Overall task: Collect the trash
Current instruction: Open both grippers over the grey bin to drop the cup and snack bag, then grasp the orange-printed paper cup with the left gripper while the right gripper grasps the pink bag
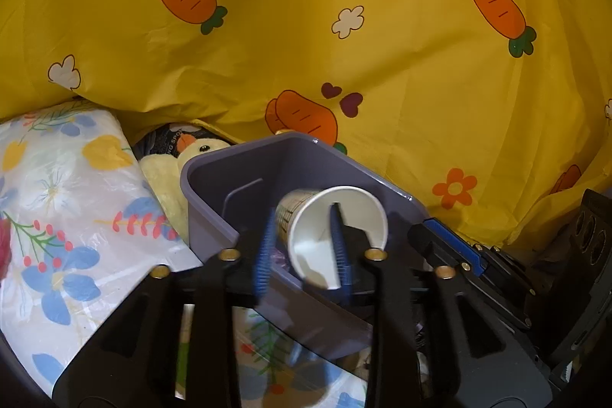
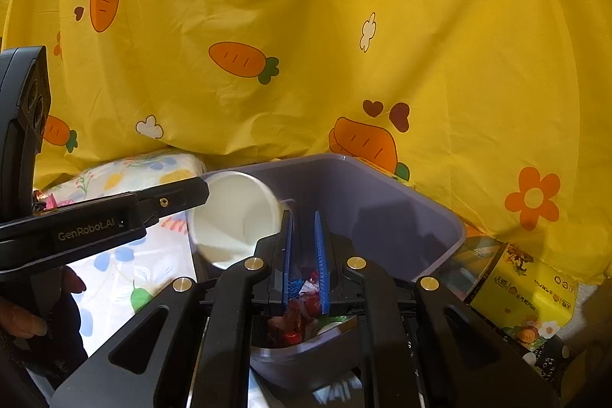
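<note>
A white paper cup (image 1: 336, 236) lies on its side in my left gripper (image 1: 304, 220), one blue finger inside its mouth and one outside, over the grey-purple plastic bin (image 1: 244, 174). The cup also shows in the right wrist view (image 2: 233, 217), at the bin's left rim (image 2: 382, 178). My right gripper (image 2: 304, 220) is nearly shut, its blue fingers clamped on the bin's near wall. Red and white wrappers (image 2: 298, 316) lie at the bin's bottom.
A yellow carrot-print sheet (image 1: 344, 44) fills the background. A floral white pillow (image 1: 65, 209) and a yellow plush duck (image 1: 191, 155) lie left of the bin. A yellow printed package (image 2: 524, 289) lies right of the bin.
</note>
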A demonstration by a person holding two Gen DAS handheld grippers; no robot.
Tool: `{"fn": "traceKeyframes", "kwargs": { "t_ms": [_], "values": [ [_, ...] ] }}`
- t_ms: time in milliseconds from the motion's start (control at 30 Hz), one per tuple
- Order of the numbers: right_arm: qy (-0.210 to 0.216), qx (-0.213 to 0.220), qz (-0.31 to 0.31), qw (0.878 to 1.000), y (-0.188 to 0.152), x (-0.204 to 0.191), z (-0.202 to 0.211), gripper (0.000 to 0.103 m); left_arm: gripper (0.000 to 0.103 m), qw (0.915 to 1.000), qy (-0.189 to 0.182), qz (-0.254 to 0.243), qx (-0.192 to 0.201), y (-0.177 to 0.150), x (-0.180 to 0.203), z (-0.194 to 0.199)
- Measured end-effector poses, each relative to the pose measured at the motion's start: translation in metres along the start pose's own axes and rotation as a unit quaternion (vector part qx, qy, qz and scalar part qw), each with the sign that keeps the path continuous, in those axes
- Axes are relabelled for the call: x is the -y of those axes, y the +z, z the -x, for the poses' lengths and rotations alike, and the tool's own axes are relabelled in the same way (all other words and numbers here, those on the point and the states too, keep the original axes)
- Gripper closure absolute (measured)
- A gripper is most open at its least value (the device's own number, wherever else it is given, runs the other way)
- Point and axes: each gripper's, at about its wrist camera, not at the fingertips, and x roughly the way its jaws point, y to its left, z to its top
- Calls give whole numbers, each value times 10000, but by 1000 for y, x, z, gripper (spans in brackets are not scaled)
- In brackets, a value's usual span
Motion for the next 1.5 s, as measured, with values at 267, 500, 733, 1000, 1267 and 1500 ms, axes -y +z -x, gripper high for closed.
{"fn": "traceKeyframes", "kwargs": {
  "t_ms": [267,500,733,1000,1267,1500],
  "values": [
    [-119,140,-19,9998,-1,-3,8,60,15,9963,577,353,538,-5,-22,39],
    [-230,372,-90,9990,-2,-10,22,32,12,9868,1325,524,774,-21,-51,86],
    [-19,467,-39,9989,-6,-32,36,22,11,9686,2247,429,978,-50,-80,146],
    [739,297,315,9963,-21,-98,37,20,11,9385,3243,586,1027,-87,-128,209],
    [1495,6,744,9860,-33,-167,37,20,11,9268,3569,937,692,-109,-172,221],
    [1622,-114,999,9816,-37,-197,37,20,18,9287,3542,1034,367,-101,-191,198]
  ]
}}
